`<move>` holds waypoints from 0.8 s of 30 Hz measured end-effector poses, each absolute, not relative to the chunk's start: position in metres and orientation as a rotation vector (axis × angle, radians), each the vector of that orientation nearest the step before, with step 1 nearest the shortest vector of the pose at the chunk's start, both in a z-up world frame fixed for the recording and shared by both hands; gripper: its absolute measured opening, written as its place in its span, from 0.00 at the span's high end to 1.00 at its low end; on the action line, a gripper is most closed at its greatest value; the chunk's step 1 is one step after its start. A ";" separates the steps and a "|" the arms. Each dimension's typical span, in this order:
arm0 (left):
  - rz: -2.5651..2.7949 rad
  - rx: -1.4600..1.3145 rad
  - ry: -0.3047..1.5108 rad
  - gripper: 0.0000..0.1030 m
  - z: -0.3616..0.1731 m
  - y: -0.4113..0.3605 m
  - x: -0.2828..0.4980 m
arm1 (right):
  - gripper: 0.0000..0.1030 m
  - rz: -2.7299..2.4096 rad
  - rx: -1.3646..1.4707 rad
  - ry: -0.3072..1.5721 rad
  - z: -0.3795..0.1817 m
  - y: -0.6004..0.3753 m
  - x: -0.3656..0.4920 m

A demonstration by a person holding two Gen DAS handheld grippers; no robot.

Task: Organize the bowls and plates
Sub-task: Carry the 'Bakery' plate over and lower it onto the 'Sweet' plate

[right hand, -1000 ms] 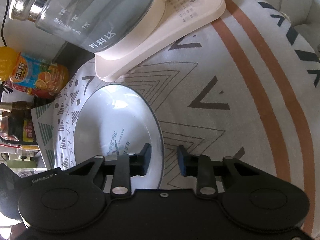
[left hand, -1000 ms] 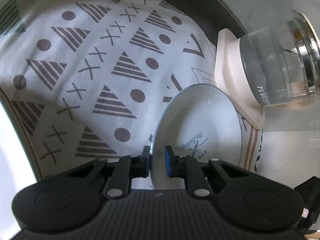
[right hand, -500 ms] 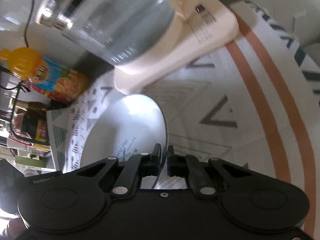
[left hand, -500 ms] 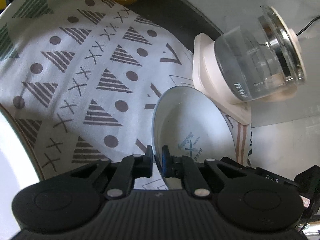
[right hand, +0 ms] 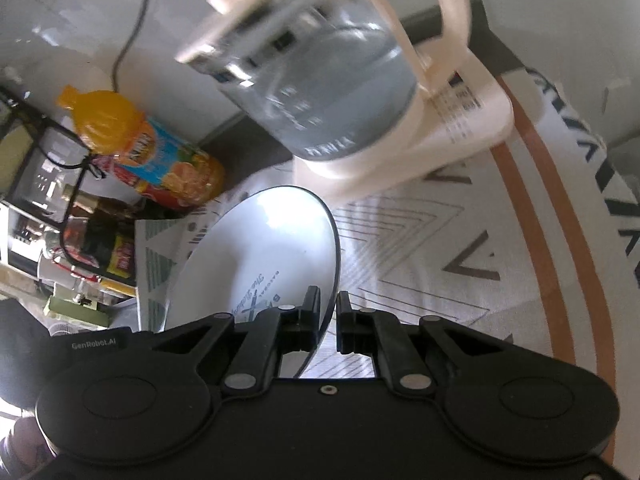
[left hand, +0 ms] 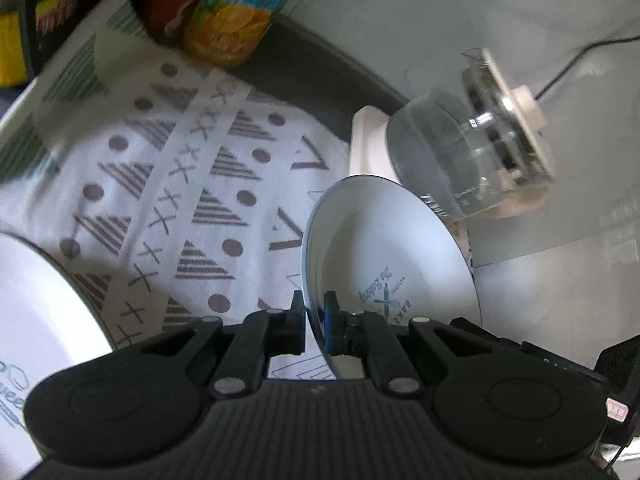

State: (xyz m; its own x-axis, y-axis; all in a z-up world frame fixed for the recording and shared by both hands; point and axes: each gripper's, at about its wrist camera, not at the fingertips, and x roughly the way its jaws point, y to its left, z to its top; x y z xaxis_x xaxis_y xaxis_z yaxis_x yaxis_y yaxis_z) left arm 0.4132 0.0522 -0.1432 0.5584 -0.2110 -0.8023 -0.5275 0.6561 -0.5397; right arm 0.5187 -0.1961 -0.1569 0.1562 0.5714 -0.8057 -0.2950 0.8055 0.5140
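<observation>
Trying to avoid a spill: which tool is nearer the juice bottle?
Left. Left tool grips the plate rim facing the juice bottle; right tool grips the opposite rim.

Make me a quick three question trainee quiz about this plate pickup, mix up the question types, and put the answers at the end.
1. True or false: both grippers are shut on the rim of the same plate.
2. Which thing stands just beyond the plate? A) glass kettle B) toaster C) frying pan
3. Fill in: the bottle with oranges on its label holds ____ juice.

Key: 1 true: left gripper and right gripper each pinch an opposite edge. 2 A. 3 orange.
</observation>
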 end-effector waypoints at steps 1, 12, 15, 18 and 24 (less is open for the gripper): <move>0.212 -0.866 0.986 0.94 -0.140 0.053 0.413 | 0.93 0.626 0.255 1.263 -0.153 -0.194 0.517; 0.191 -0.856 0.927 0.94 -0.102 0.080 0.370 | 0.92 0.633 0.305 1.169 -0.115 -0.174 0.484; 0.196 -0.852 0.917 0.94 -0.095 0.093 0.354 | 0.92 0.642 0.302 1.160 -0.108 -0.160 0.467; 0.195 -0.850 0.915 0.94 -0.091 0.107 0.336 | 0.92 0.649 0.290 1.148 -0.102 -0.144 0.451; 0.199 -0.853 0.919 0.94 -0.087 0.130 0.300 | 0.92 0.656 0.287 1.149 -0.097 -0.123 0.417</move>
State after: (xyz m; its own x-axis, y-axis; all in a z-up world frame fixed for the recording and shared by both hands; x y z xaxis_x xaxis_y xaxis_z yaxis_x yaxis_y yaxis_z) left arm 0.3003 0.1298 -0.0873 0.6144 -0.1923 -0.7652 -0.4914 0.6655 -0.5618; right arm 0.4166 -0.1231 -0.0968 0.2503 0.6140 -0.7485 -0.3319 0.7807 0.5294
